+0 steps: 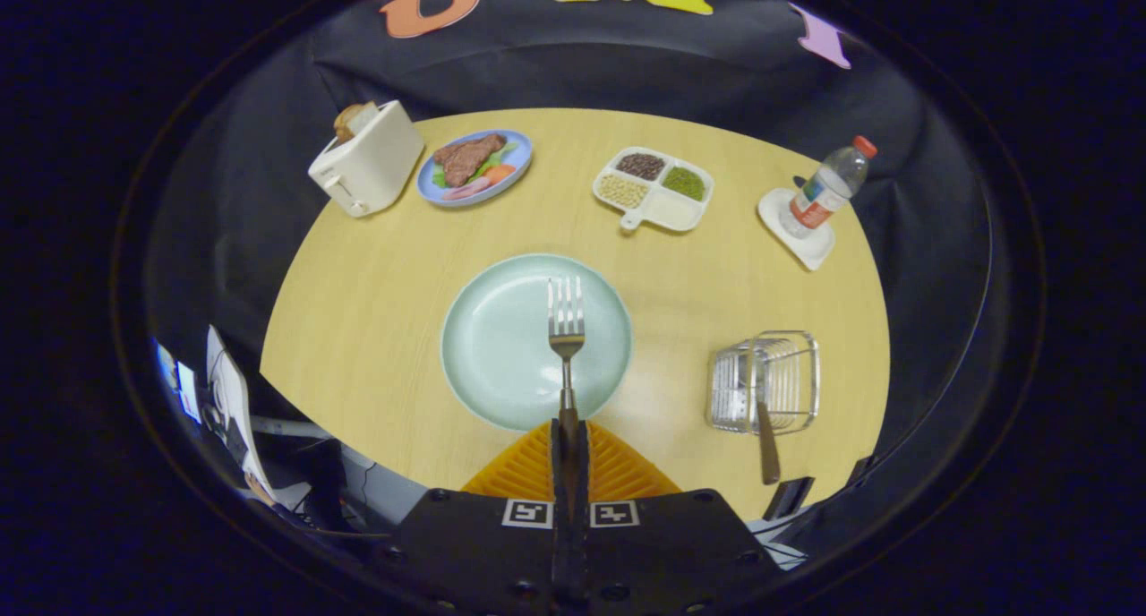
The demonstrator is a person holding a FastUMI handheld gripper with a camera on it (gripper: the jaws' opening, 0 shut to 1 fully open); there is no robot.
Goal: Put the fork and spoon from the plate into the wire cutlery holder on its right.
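Item: gripper (569, 437), two orange ribbed fingers (524, 468) pressed together on the handle of the fork (566, 329), no gap visible between them; the fork is held by its near end, steel tines pointing far, over the right half of the plate (501, 347). Plate: round, pale green, glossy, shallow rim, otherwise bare, on a light wood-grain table (376, 303). Wire cutlery holder (765, 381): to the right of the plate and slightly nearer, boxy, thin bright metal rods, open top; a steel handle, presumably the spoon (767, 441), already leans out of its near side, so the fork appears to be the piece left. Risks, as judged: the smooth narrow handle, gripped at its very end, could pivot or slip between the pads during the carry; the tines could snag on the rods or strike the leaning handle on entry; the light holder could tip or slide if nudged. Far side, left to right: white toaster (367, 168) with bread; blue plate (515, 155) of model meat and vegetables; white divided tray (654, 191) of beans; clear plastic bottle (828, 186), red cap, on a white coaster.
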